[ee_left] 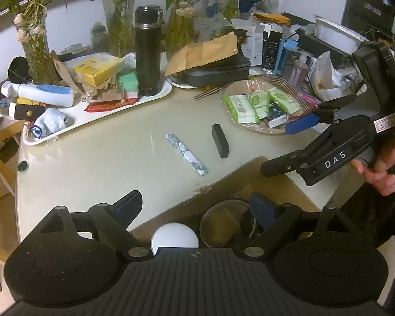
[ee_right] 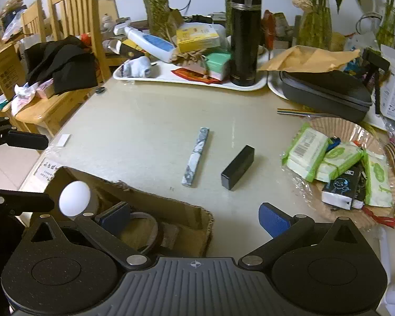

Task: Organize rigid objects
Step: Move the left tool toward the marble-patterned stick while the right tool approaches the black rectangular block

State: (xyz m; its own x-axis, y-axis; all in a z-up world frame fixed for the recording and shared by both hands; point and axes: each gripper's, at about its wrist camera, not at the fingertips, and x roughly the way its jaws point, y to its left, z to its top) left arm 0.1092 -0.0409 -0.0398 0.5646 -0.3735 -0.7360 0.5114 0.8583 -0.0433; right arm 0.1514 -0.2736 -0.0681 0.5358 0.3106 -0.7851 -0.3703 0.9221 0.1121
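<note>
Lying mid-table: marble bar (ee_right: 196, 156), black block (ee_right: 238, 167); bare surface around; both claws agape, empty.

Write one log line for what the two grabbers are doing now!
left gripper: open, empty | right gripper: open, empty | marbled bar, black block: on table | cardboard box: white ball inside
</note>
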